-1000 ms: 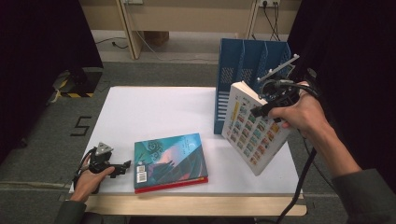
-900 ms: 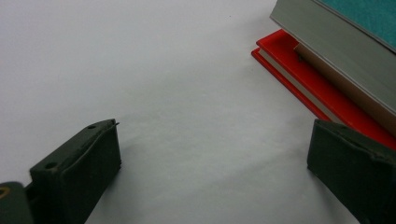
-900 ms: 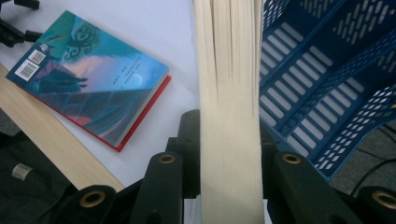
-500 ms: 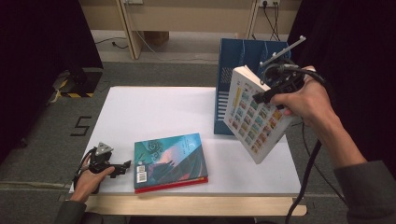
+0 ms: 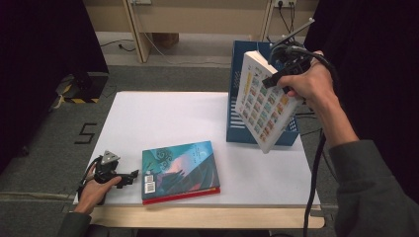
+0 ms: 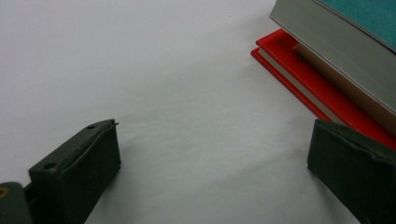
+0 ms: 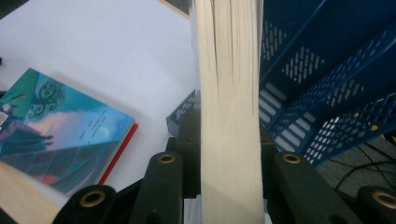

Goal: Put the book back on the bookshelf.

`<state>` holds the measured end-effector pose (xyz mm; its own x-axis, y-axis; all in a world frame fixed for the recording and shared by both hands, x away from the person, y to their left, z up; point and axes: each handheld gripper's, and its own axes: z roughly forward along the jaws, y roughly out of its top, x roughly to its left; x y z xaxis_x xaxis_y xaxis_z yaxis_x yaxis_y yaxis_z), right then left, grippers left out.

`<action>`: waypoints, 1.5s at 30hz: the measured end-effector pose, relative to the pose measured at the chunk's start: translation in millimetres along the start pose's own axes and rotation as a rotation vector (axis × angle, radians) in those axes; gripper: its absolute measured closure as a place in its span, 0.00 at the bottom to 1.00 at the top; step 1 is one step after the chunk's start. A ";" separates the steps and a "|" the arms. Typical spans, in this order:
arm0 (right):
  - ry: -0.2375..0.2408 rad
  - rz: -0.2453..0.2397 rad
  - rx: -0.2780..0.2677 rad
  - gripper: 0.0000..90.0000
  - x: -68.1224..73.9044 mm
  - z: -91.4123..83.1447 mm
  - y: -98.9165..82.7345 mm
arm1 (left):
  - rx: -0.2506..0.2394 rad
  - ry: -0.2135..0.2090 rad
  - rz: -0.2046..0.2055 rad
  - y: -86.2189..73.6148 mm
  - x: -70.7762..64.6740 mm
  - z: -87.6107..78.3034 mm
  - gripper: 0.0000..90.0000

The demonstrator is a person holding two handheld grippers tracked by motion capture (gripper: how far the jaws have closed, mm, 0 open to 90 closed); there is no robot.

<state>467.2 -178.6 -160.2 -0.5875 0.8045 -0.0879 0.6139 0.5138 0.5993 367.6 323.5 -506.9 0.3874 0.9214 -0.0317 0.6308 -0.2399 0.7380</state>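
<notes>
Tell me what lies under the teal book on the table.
Under the teal book lies a red book, its edge sticking out on two sides. The teal book covers its front, so no title can be read.

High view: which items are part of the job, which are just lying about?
In the job:
- white book, clamped in right gripper
- blue file rack

Lying about:
- teal book stacked on red book
- left gripper, open on table
</notes>
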 end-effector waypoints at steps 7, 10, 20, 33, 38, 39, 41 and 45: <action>0.033 0.051 -0.058 0.82 -11.8 15.1 11.6 | 0.000 0.000 0.000 0.0 -0.1 0.0 0.02; 0.035 0.082 -0.075 0.82 -18.9 23.4 19.8 | 0.000 0.000 0.000 0.0 0.0 0.0 0.02; -0.012 0.157 -0.111 0.82 -35.5 34.1 30.7 | 0.000 0.000 0.001 0.0 -0.1 0.0 0.02; -0.014 0.180 -0.098 0.82 -43.6 32.8 36.3 | 0.000 0.001 0.002 -0.1 -0.2 0.0 0.02; -0.026 0.176 -0.096 0.82 -44.3 25.7 34.4 | 0.002 0.003 0.005 0.1 -0.5 0.2 0.02; -0.030 0.178 -0.096 0.82 -44.8 24.7 34.4 | 0.002 0.003 0.005 0.0 -0.5 0.2 0.02; -0.031 0.180 -0.104 0.82 -45.7 23.9 34.0 | 0.002 0.002 0.004 0.1 -0.4 0.2 0.02; -0.040 0.192 -0.102 0.82 -47.6 26.8 36.4 | 0.002 0.002 0.005 0.1 -0.4 0.2 0.02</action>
<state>531.7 -190.2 -155.6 -0.4418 0.8971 0.0054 0.6552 0.3186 0.6850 367.6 323.0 -507.0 0.3887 0.9210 -0.0267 0.6304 -0.2447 0.7367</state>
